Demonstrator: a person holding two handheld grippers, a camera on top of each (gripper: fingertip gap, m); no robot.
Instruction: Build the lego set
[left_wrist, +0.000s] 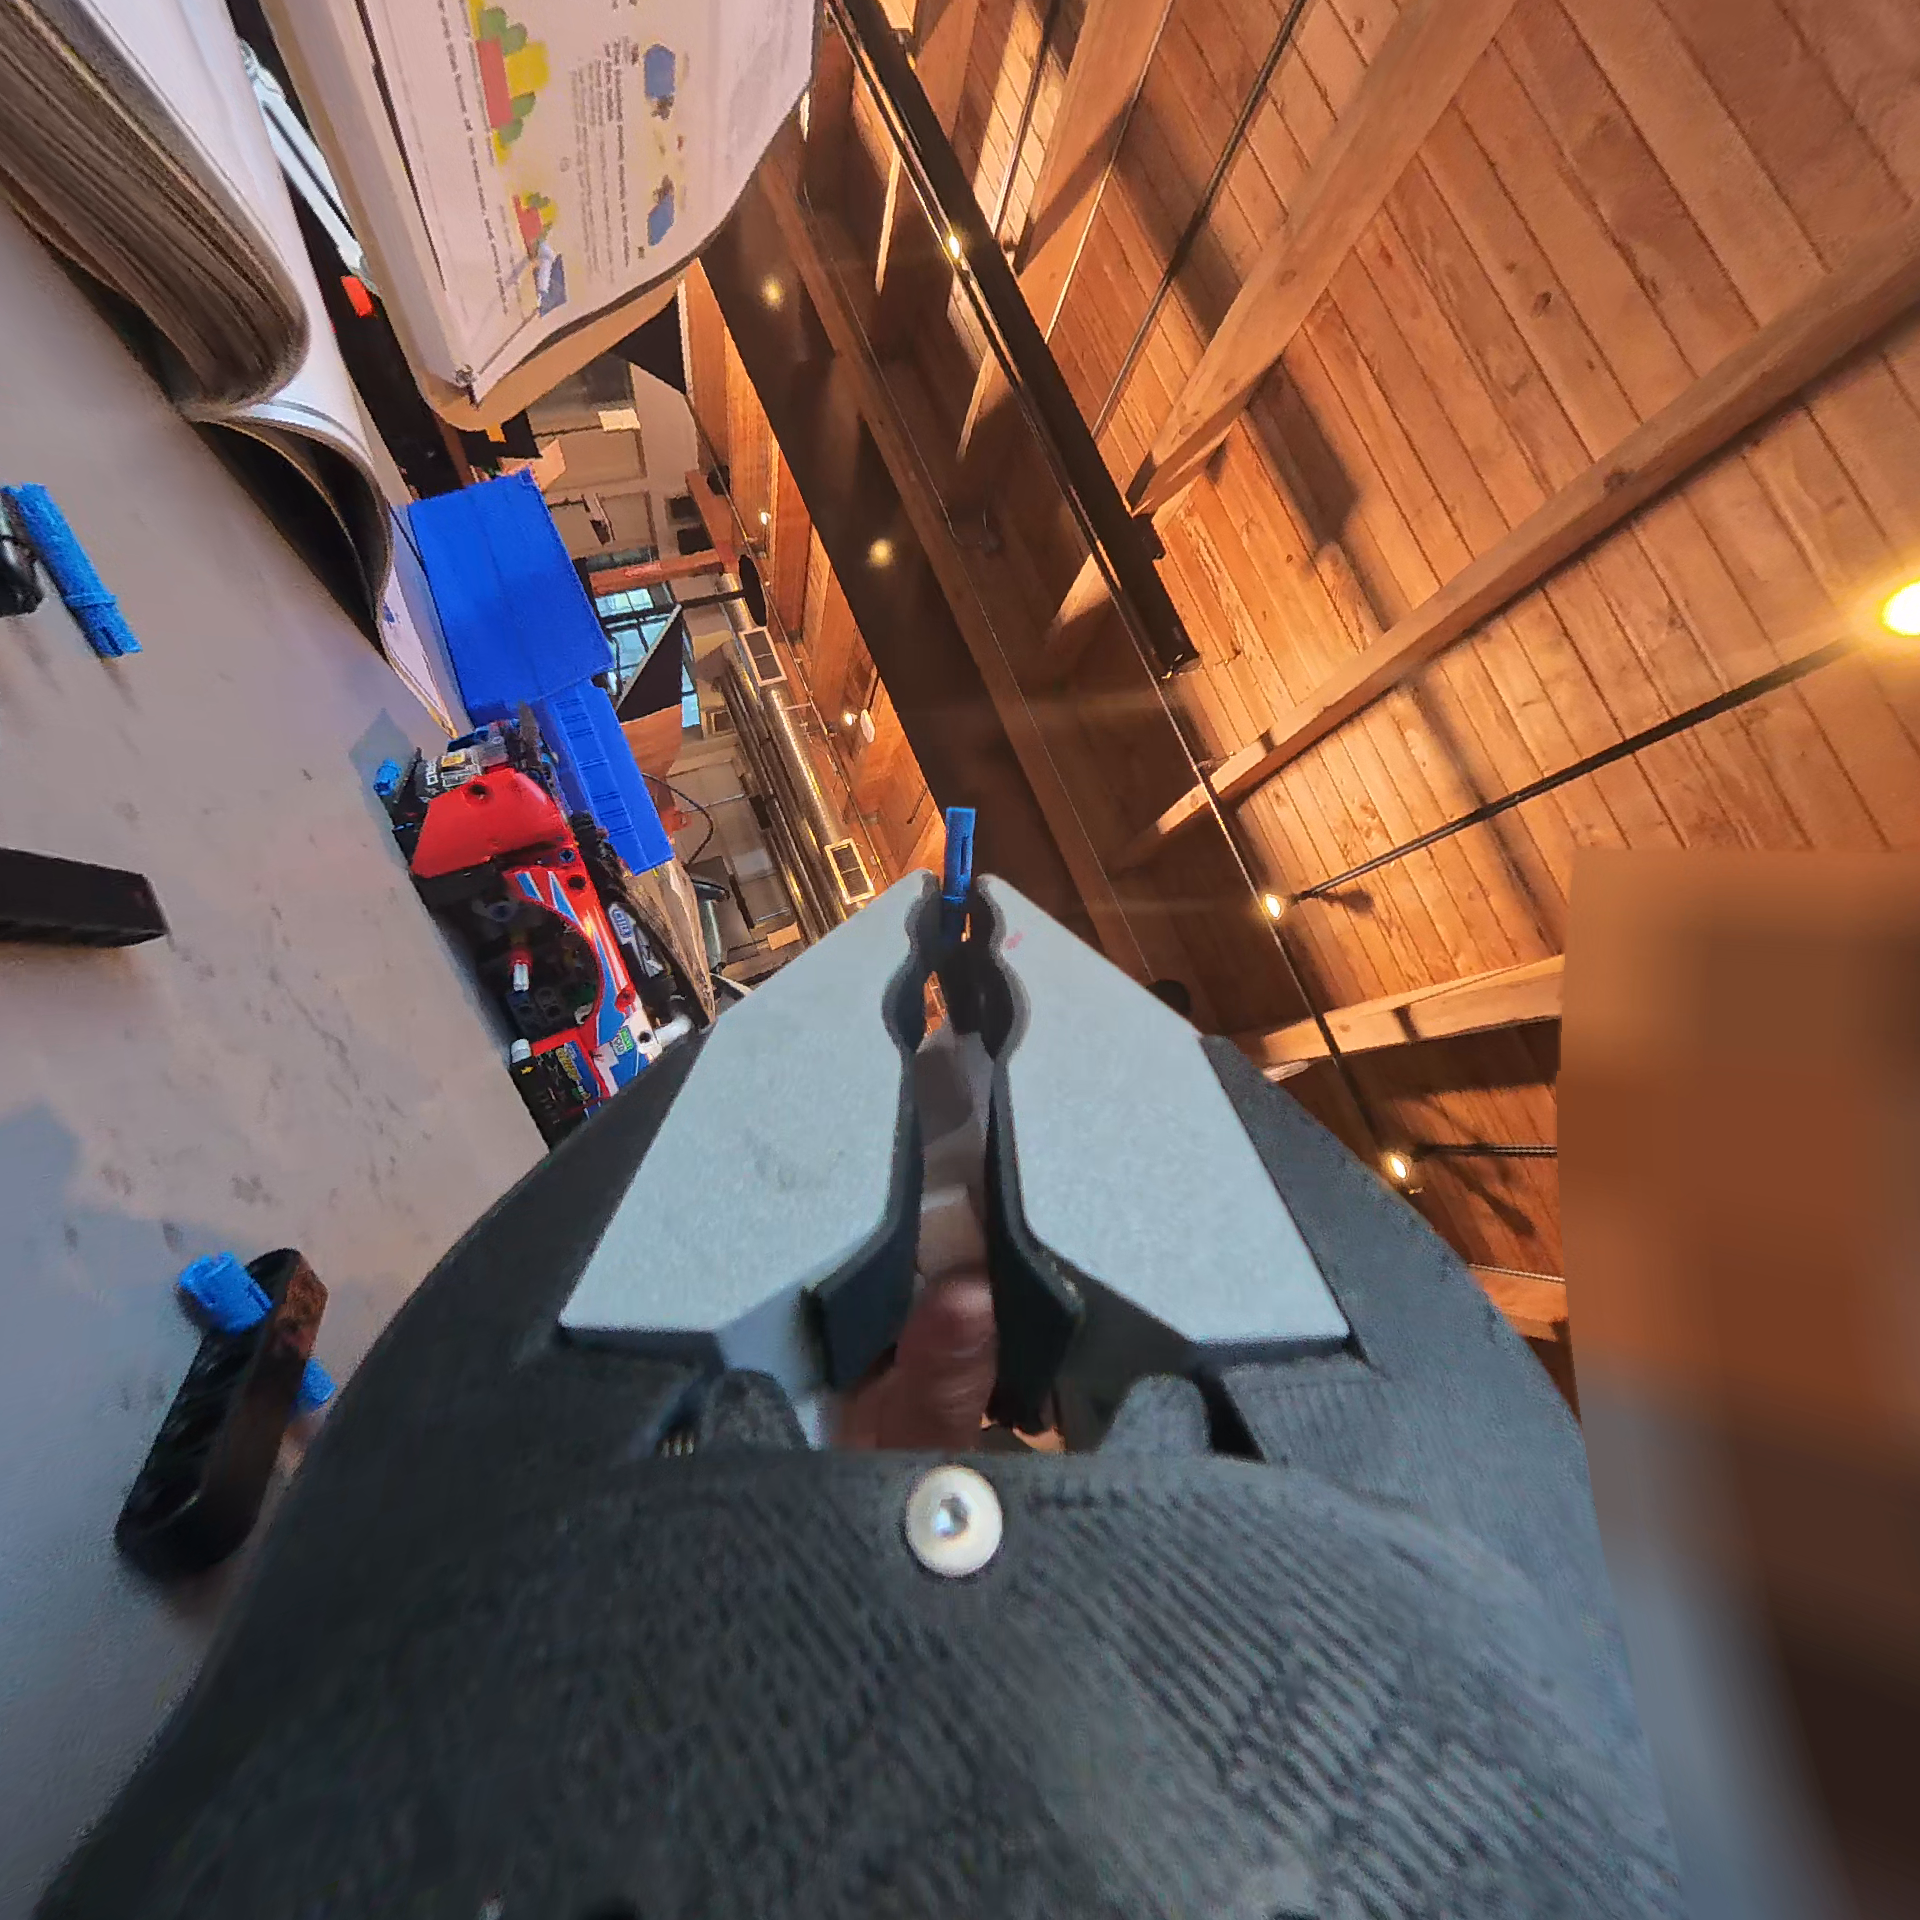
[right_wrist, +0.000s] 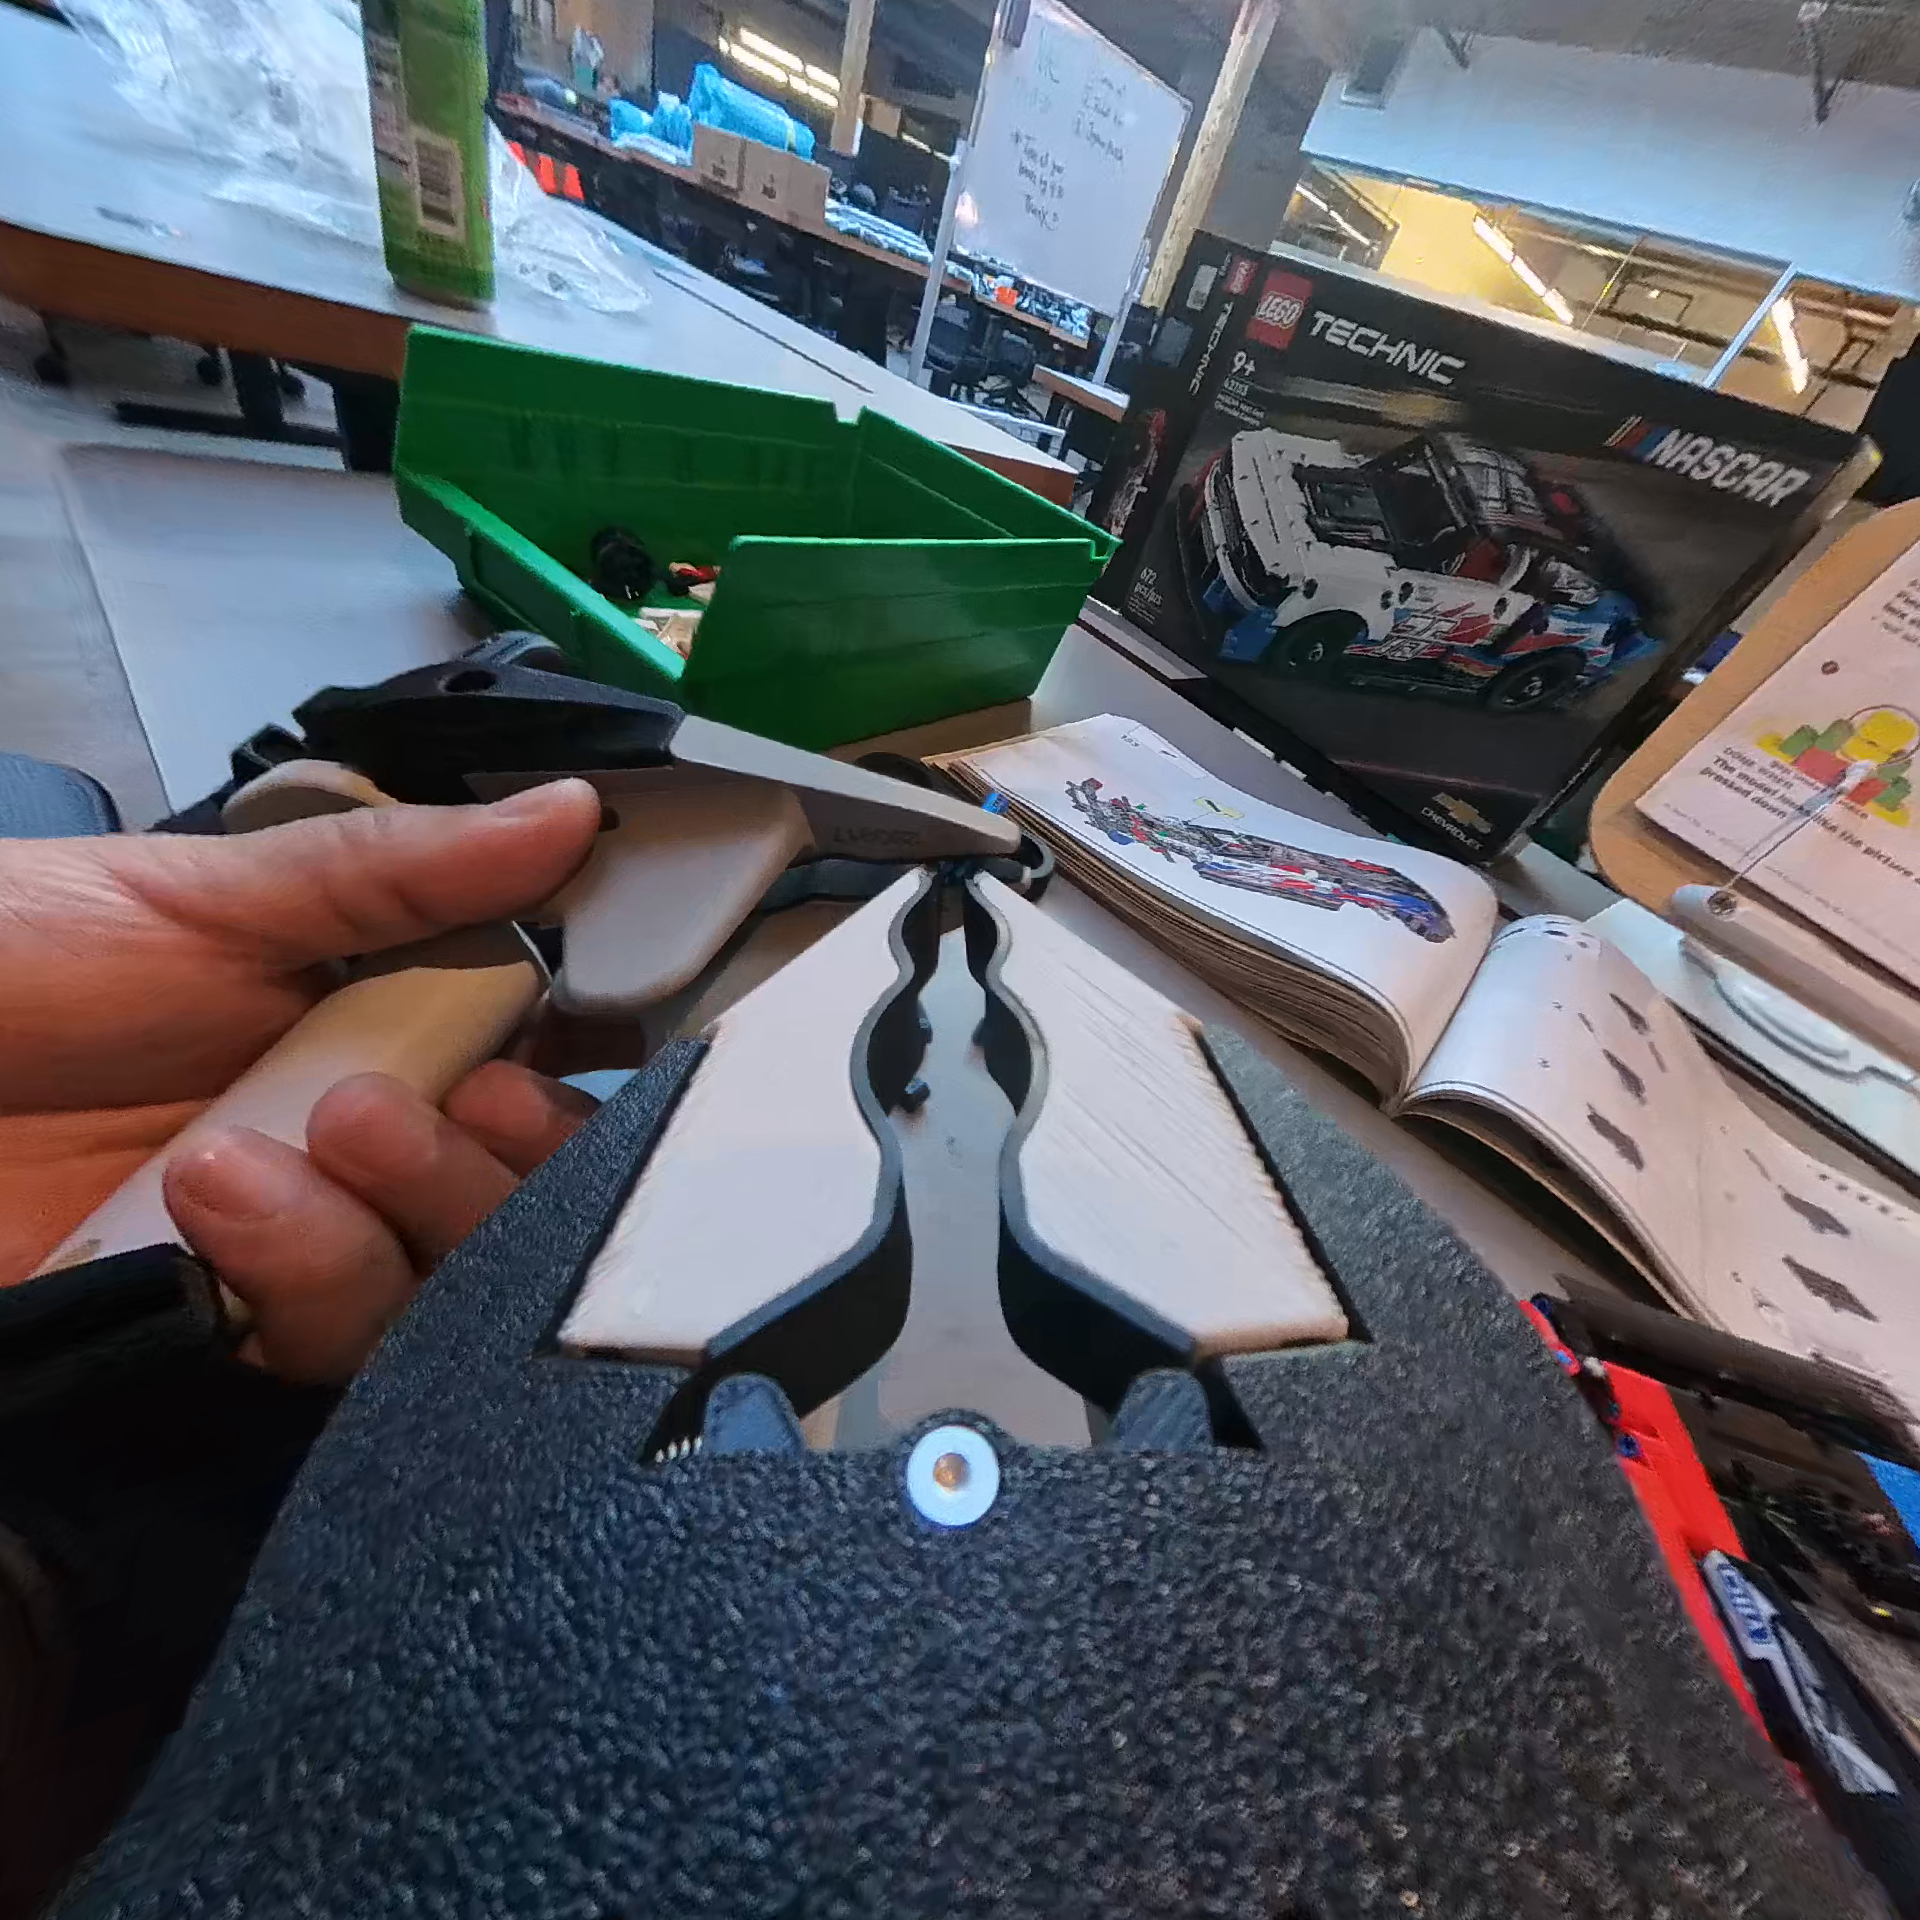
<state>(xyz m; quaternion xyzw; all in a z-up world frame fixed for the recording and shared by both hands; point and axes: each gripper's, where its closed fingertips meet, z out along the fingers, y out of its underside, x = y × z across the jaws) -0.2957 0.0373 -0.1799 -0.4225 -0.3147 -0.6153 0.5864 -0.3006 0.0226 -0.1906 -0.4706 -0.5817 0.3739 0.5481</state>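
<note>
Left wrist view: the left gripper (left_wrist: 958, 902), tilted toward a wooden ceiling, pinches a small blue pin (left_wrist: 957, 844) at its tips, beside the red half-built car (left_wrist: 540, 914) on the pale table (left_wrist: 187, 1039). Right wrist view: the right gripper (right_wrist: 951, 883) — fingers slightly parted — meets the left gripper's tip and pin (right_wrist: 992, 802), before an open instruction booklet (right_wrist: 1299, 914) and green bin (right_wrist: 831, 613).

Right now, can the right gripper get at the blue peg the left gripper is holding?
Probably yes. The right gripper sits tip to tip with the left gripper, which pinches the blue peg, and nothing lies between them. Whether it already touches the peg is unclear.
</note>
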